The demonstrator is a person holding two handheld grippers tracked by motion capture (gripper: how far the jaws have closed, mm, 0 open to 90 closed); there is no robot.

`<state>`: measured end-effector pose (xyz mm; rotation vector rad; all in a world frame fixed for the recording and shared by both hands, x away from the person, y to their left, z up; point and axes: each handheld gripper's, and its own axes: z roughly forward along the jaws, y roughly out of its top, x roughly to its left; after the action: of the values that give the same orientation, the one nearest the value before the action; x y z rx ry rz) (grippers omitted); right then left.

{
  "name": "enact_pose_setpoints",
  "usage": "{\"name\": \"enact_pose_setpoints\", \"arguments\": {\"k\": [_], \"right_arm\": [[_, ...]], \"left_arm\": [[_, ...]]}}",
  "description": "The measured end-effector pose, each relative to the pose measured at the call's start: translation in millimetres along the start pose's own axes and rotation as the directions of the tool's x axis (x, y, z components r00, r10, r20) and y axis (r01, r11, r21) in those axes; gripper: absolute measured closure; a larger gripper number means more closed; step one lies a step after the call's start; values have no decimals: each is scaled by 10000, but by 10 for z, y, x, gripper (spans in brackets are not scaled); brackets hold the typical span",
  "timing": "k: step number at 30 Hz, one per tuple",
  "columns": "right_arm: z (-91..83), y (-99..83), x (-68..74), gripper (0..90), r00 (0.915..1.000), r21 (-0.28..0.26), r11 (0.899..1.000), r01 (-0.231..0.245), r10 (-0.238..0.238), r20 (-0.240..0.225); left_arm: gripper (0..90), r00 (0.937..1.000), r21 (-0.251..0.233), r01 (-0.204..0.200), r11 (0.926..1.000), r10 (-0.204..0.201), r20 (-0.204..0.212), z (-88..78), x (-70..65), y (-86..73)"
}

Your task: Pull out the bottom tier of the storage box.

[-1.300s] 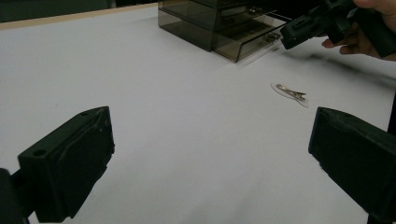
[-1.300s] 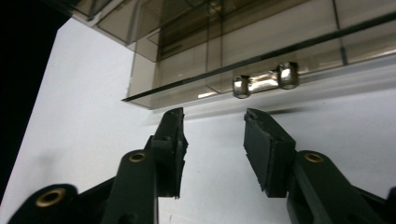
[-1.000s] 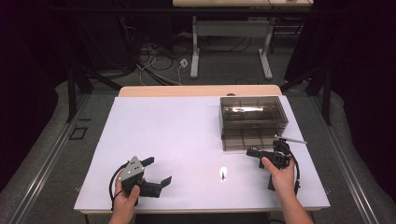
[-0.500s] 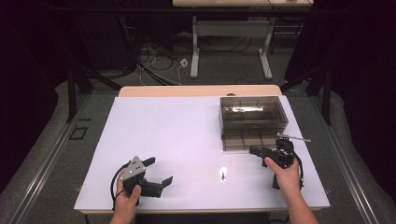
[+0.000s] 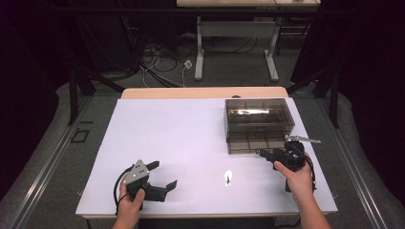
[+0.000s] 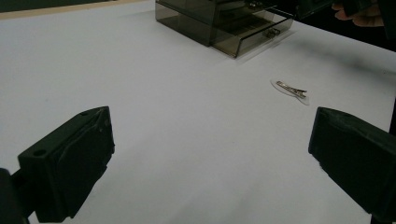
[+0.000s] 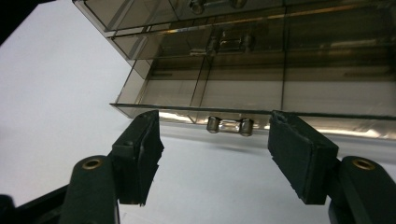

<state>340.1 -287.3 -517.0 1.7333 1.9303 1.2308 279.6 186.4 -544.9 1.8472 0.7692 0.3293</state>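
Drawer: the bottom drawer (image 7: pixel 243 100) of the smoky clear drawer box (image 5: pixel 258 117) stands pulled out toward the person, its little knob handle (image 7: pixel 229 126) sitting right between the right fingers with daylight on both sides.
Right gripper (image 5: pixel 272 155): level, nose to the drawer front at the near right of the worktop (image 5: pixel 181 138); the fingers (image 7: pixel 140 154) have just been spreading and now stand released, touching neither handle nor drawer wall.
Left gripper (image 5: pixel 160 176): down at the near left of the worktop, well apart from the box, fingers (image 6: pixel 70 172) spread wide with nothing between them.
Hair clip (image 5: pixel 229 177): lying flat on the white sheet between the two grippers, closer to the right one; in the left gripper view it shows as a thin metal clip (image 6: pixel 290 88) on a pale backing.
Box: at the far right of the worktop, upper drawers shut.
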Motion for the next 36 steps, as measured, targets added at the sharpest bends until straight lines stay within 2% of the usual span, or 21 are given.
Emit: {"name": "enact_pose_setpoints", "arguments": {"k": [4,6,10,13,22,25,27,29,30,32,34,36], "right_arm": [[-53,50,-18,355,9978,-64,9987,510,-507,416],[-67,77,-37,357,9954,167,9973,719,-728,624],[-67,159,-85,367,9898,1015,9896,1016,-1108,897],[-72,229,-127,385,9851,1208,9852,1219,-1349,1063],[-57,390,-181,386,9662,1688,9645,2030,-2253,1256],[-49,442,-188,384,9573,1922,9530,2342,-2605,1253],[-50,471,-180,384,9515,2077,9464,2476,-2779,1322],[-51,501,-183,397,9491,2257,9423,2473,-2824,1392],[-53,518,-194,412,9498,2402,9409,2388,-2778,1438],[-60,550,-220,433,9578,2528,9446,2094,-2502,1412],[-65,575,-246,460,9669,2396,9535,1826,-2184,1323],[-64,603,-281,472,9705,2399,9554,1723,-2063,1246]], "left_arm": [[4,10000,3,85,10000,-85,-34,5,-6,-6],[4,10000,10,81,10000,-81,-25,7,-12,-3],[4,10000,-43,-33,10000,33,-45,2,-15,2],[4,10000,-56,23,10000,-23,-50,-2,-16,-1],[4,10000,-104,-9,9999,9,-83,-21,-4,-2],[4,10000,-119,34,9999,-35,-88,-23,-9,-1],[4,10000,-107,-56,9999,56,-78,-23,-6,2],[4,9999,-80,-92,9999,92,-67,-21,-9,4],[4,9999,-79,-103,9999,102,-61,-21,-10,5],[4,9999,-92,-105,9999,105,-51,-20,-12,6],[4,9999,-68,-105,9999,105,-46,-18,-13,6],[4,9999,-69,-105,9999,105,-43,-16,-13,6]]}}
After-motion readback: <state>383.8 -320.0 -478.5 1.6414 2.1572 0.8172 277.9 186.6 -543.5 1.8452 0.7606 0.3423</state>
